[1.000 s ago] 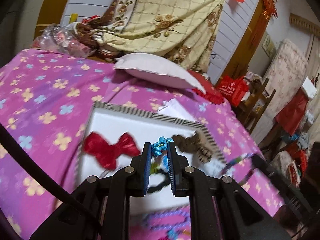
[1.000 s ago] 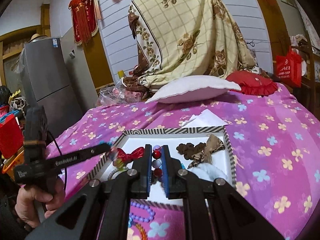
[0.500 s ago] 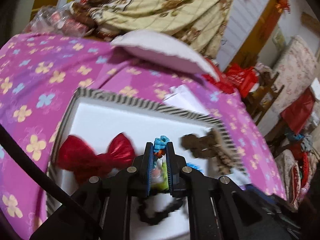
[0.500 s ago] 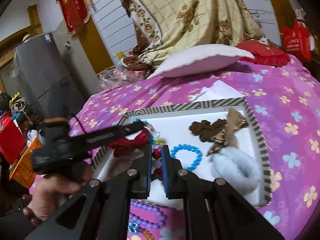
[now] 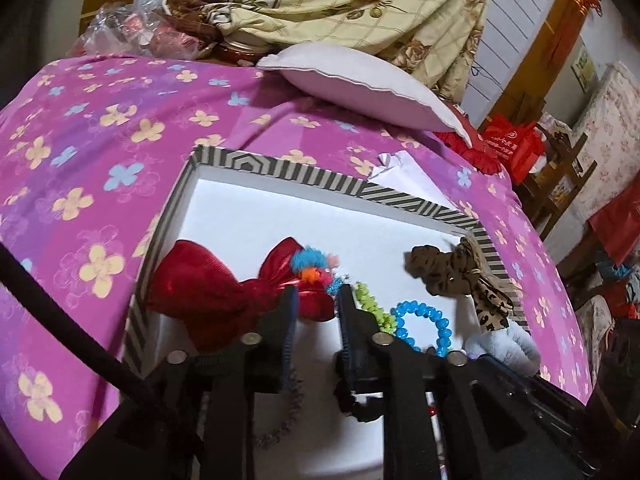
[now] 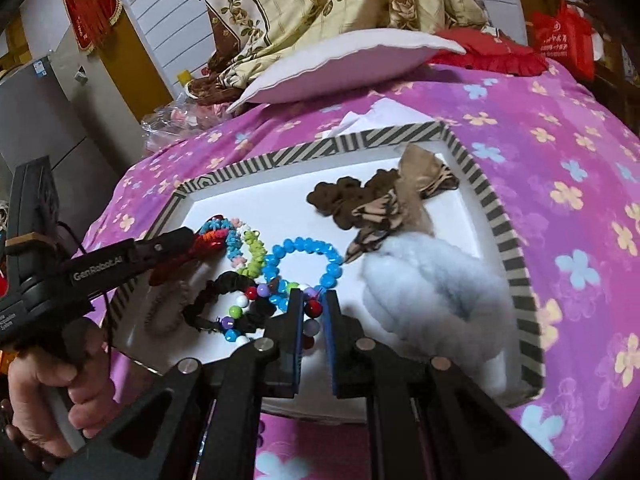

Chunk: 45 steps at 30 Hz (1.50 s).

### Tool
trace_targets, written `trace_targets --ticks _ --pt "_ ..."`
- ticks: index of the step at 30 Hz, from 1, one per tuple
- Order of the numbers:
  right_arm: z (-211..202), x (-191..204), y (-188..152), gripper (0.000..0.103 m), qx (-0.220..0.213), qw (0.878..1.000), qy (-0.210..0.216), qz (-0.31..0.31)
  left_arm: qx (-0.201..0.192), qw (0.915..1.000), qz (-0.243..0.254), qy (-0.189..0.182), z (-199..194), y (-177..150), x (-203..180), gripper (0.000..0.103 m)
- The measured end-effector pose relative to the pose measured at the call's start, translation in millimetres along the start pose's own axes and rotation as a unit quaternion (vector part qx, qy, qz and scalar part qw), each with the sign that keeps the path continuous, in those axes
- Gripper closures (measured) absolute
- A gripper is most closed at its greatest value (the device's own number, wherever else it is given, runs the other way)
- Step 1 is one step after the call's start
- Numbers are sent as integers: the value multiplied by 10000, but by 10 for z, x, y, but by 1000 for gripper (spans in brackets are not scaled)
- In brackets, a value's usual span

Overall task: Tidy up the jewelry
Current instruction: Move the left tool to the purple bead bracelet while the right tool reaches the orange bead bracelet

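Observation:
A white tray with a striped rim point(image 5: 304, 172) point(image 6: 360, 142) lies on the bed. My left gripper point(image 5: 318, 300) point(image 6: 188, 236) hovers low over its left part, jaws opening. The fuzzy multicoloured band point(image 5: 316, 266) point(image 6: 224, 232) lies just past the fingertips on the red bow point(image 5: 208, 292), free of the pads. My right gripper point(image 6: 313, 308) is down at the tray's near edge, jaws opening. A red bead of the mixed bead bracelet point(image 6: 240, 306) still sits between the pads, while the rest of it rests on a black scrunchie point(image 6: 224, 284).
The tray also holds a blue bead bracelet point(image 6: 304, 252), a green fuzzy band point(image 6: 254, 252), a brown leopard bow point(image 6: 360, 200) and a fluffy pale scrunchie point(image 6: 436, 288). A white pillow point(image 6: 340, 60) and paper point(image 5: 404, 176) lie behind. A hand point(image 6: 52, 392) grips the left tool.
Both grippers came down onto the tray. The left jaws parted and the fuzzy band dropped onto the red bow. The right jaws widened slightly around the bead bracelet, now resting in the tray.

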State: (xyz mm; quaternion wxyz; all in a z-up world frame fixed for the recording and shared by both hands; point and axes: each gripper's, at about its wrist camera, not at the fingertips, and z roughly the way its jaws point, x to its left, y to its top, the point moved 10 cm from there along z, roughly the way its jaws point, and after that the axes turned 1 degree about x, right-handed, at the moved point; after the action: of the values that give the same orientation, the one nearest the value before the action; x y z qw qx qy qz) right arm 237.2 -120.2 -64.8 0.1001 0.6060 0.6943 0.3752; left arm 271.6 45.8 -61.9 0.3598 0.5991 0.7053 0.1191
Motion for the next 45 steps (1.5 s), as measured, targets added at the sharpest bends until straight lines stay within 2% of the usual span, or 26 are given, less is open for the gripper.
trace_targets --ticks 1,2,3,6,8,9,11,13,15,16,18,19,21,25,28,29,30,31,34,37,39,45 --pt "-26 6 6 79 -27 10000 -14 -20 -11 10000 -27 20 -12 -2 20 88" --pt "-51 15 18 68 -85 9999 -52 -61 -20 10000 -37 39 -21 -3 35 86" --pt "-87 31 27 62 -152 9998 -80 -117 -36 10000 -40 60 -37 -2 50 86" --pt "-195 98 60 58 -297 9990 -110 -304 -138 9998 -68 120 -95 43 73 86" --pt "-261 132 77 52 -370 9979 -228 -486 -329 9993 -71 139 -192 97 85 86" --pt "-307 147 87 40 -450 9966 -306 -614 -450 9988 -28 176 -248 130 80 86" --pt "-430 182 115 29 -737 9931 -383 -827 -685 9972 117 286 -391 183 77 85" --pt "-574 229 127 14 -970 9910 -207 -903 -768 9960 234 381 -503 196 88 85" --pt "-637 234 118 7 -894 9922 -131 -863 -754 9955 372 445 -609 174 101 85" --pt "-680 198 105 7 -825 9929 -266 -816 -758 9944 477 569 -688 145 125 85" --pt "-797 131 110 7 -1003 9908 -532 -741 -851 9918 600 747 -849 81 170 84" --pt "-895 98 96 6 -1144 9893 -579 -695 -896 9910 611 781 -909 56 184 84" --pt "-973 65 38 6 -1148 9896 -579 -638 -962 9910 583 725 -1078 -48 198 84" --pt "-950 18 -298 8 -575 9951 -586 -552 -728 9950 575 380 -1267 -502 150 84" --pt "-875 79 -577 27 -81 9979 -364 -536 -409 9959 751 280 -1223 -774 73 84" --pt "-824 114 -691 33 106 9974 -353 -617 -301 9962 748 334 -1189 -865 69 84" --pt "-785 147 -778 43 222 9966 -351 -716 -190 9964 743 360 -1151 -933 68 84" --pt "-737 202 -873 48 351 9952 -333 -850 -11 9965 756 361 -1087 -1014 66 84" --pt "-654 388 -1053 50 456 9908 -265 -1247 358 9963 674 395 -909 -1189 91 84" --pt "-578 478 -1112 51 548 9875 -218 -1464 364 9963 618 474 -864 -1199 109 84" --pt "-498 487 -1153 52 658 9856 -306 -1527 372 9970 542 417 -849 -1186 104 84" --pt "-454 565 -1201 55 632 9754 -565 -2037 435 9976 507 190 -726 -1182 -53 84"
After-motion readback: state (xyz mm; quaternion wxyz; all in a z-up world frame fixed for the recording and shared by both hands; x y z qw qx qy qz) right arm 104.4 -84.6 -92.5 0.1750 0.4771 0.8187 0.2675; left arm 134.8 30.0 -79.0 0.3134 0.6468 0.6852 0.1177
